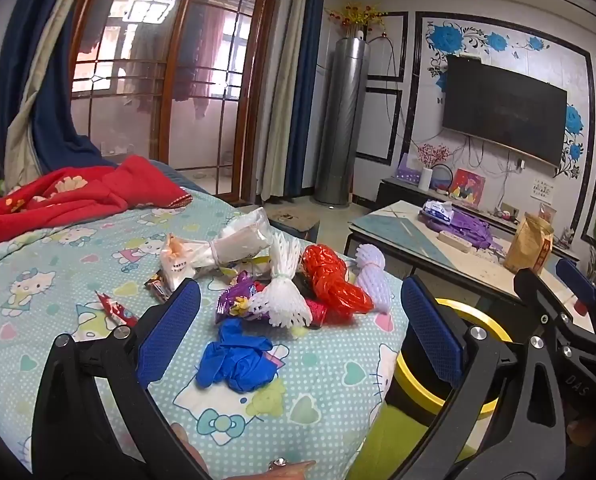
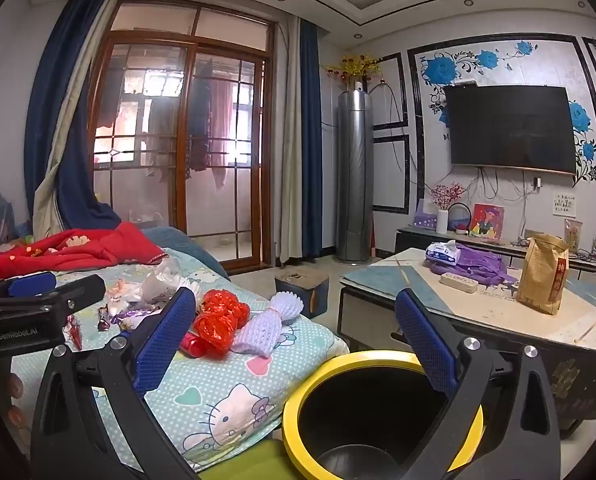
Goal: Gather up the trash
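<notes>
Trash pile point(image 1: 282, 292): heaped on bed point(image 1: 78, 248) beside bin point(image 2: 317, 376), for short transfers.
Left gripper point(image 1: 298, 328): jaws apart, empty.
Right gripper point(image 2: 298, 352): jaws apart, empty.

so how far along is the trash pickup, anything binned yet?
Nothing looks done: the visible part of the yellow-rimmed bin looks empty. Nothing in hand either; left gripper and right gripper are both open. Left to collect from the bed: blue glove, white foam net, red bag, lilac foam net, wrappers.
</notes>
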`<action>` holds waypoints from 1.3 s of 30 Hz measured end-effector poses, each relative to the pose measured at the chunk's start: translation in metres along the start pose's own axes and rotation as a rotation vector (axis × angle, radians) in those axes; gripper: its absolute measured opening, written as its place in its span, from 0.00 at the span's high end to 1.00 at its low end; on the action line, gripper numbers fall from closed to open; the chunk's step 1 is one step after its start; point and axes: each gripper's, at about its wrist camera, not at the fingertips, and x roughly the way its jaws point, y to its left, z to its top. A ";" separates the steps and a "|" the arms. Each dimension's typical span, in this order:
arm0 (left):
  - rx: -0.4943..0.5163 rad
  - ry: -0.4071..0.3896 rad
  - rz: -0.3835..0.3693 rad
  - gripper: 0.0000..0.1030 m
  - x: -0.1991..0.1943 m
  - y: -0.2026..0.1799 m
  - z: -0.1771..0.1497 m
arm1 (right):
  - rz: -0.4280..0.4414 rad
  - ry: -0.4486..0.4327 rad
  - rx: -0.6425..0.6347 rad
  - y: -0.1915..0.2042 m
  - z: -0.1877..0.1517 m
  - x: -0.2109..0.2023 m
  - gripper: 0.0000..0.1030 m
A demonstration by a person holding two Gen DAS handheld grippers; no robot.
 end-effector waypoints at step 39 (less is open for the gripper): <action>-0.003 -0.021 -0.004 0.10 -0.008 0.000 0.004 | -0.003 0.008 0.015 -0.002 -0.001 0.000 0.06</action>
